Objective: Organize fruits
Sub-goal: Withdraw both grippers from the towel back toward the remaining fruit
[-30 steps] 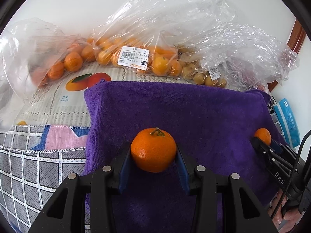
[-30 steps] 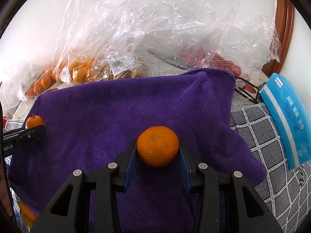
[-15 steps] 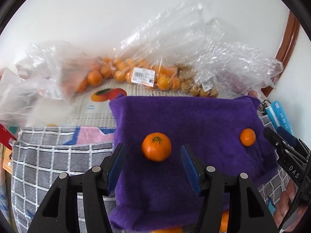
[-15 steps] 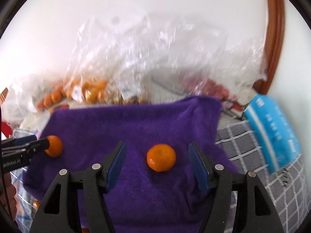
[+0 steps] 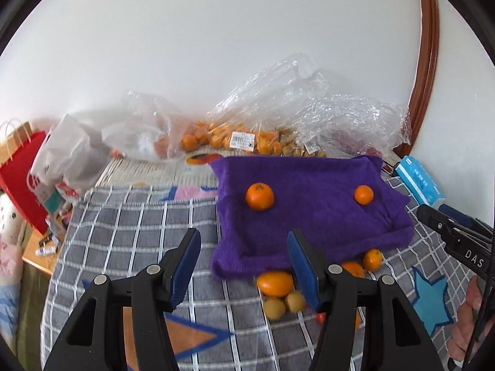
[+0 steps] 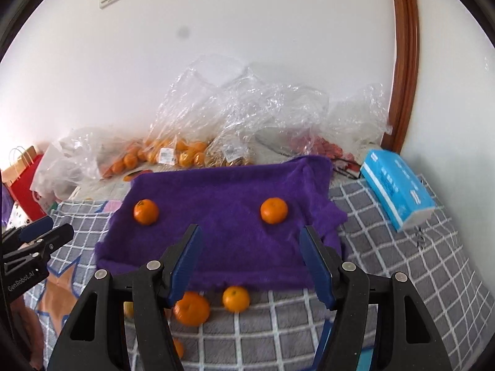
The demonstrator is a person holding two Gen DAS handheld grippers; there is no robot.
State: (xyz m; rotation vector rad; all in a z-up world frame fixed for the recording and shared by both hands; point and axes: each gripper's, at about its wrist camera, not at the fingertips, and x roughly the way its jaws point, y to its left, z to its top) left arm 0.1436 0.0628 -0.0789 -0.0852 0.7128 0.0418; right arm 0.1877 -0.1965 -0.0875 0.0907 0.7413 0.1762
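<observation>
**Two oranges on the purple towel**

From the left camera I see my left gripper (image 5: 244, 255) with its jaws apart and nothing between them. Its jaws opened a moment ago and are not moving wider now. It hangs over the grey checked cloth (image 5: 130, 232), near the front edge of the purple towel (image 5: 309, 216). Two oranges sit on the towel, well apart: the left orange (image 5: 259, 196) and the right orange (image 5: 363, 194). More fruit (image 5: 275, 283) lies on the cloth just below the towel's front edge. Bags of fruit (image 5: 241, 137) lie by the wall behind the towel. My right gripper shows at the right edge.

From the right camera I see my right gripper (image 6: 250, 255), jaws also apart and empty. They opened a moment ago too. It hangs over the front of the towel (image 6: 229, 247). The two oranges (image 6: 146, 211) (image 6: 274, 210) rest on the towel, side by side but far from each other. Two loose oranges (image 6: 236, 299) lie on the cloth by the towel's front edge. A blue box (image 6: 396, 185) sits to the right.
</observation>
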